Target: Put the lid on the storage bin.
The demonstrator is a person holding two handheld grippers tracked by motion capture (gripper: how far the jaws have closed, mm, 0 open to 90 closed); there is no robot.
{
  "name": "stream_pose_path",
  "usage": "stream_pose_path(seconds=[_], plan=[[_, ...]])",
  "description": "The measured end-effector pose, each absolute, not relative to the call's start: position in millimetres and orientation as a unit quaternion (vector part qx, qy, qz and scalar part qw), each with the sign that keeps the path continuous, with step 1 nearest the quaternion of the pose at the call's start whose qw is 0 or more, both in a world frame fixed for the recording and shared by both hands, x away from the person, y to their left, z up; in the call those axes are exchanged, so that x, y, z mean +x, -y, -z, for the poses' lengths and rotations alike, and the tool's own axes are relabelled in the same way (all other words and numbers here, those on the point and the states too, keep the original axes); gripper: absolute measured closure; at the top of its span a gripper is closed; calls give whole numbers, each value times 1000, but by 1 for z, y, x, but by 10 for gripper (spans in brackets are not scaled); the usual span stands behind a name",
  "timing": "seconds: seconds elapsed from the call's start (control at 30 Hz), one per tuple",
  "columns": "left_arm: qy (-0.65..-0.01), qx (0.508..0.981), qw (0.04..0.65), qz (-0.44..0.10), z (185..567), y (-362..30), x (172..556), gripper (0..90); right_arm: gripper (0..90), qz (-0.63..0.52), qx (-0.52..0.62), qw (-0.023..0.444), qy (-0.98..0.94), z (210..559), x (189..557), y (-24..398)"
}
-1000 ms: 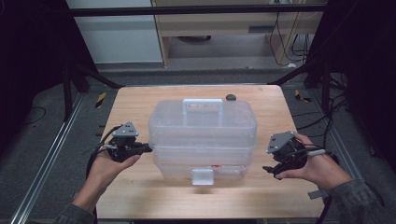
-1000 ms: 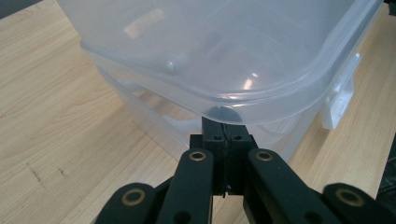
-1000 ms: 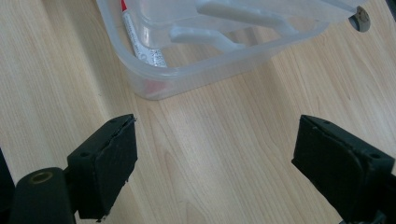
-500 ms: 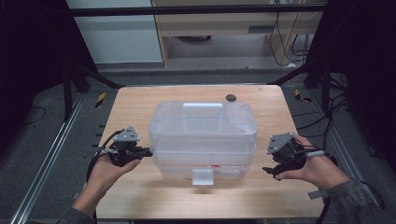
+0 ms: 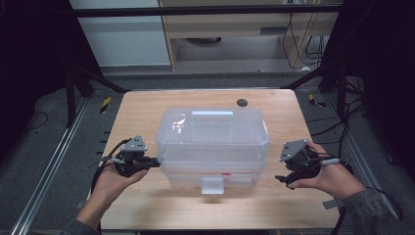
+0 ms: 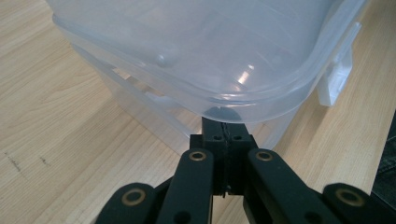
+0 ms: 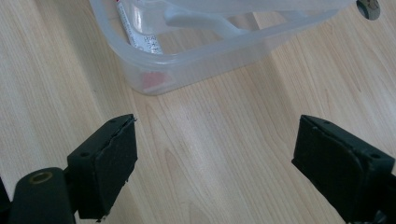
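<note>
Nearest to us, the left gripper (image 5: 155, 161) has its jaws pressed fully together, tips tucked right at the left end of the clear plastic storage box with a hinged lid and moulded handle (image 5: 213, 144), just under the lid's rim; we cannot tell whether they touch it. On the right, the right gripper (image 5: 280, 179) holds its jaws wide apart over bare wood, gripping nothing, a little apart from the box's right end. The box sits mid-table on the light wooden tabletop (image 5: 147, 105). Beyond it, near the far edge, lies a small dark round object (image 5: 241, 102).
</note>
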State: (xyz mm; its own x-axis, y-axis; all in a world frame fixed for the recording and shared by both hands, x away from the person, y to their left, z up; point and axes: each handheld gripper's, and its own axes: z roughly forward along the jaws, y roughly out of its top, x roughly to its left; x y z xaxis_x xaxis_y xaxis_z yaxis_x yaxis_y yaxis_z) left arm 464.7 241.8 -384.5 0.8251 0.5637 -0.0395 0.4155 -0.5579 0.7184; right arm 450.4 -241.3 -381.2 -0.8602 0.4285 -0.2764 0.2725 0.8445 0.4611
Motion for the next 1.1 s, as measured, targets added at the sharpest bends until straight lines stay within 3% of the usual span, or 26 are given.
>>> stream_pose_path(seconds=[0.13,0.27,0.73,1.1], plan=[[-276,881,371,-100,385,-242,465,900,135,-209,187,187,-941,382,451,241],[-283,894,323,-127,391,-246,464,898,135,-210,190,190,-940,382,451,243],[-326,869,335,-161,393,-276,469,897,129,-209,214,207,-931,389,459,251],[-365,859,317,-169,411,-284,505,897,148,-198,283,231,-910,405,488,251]])
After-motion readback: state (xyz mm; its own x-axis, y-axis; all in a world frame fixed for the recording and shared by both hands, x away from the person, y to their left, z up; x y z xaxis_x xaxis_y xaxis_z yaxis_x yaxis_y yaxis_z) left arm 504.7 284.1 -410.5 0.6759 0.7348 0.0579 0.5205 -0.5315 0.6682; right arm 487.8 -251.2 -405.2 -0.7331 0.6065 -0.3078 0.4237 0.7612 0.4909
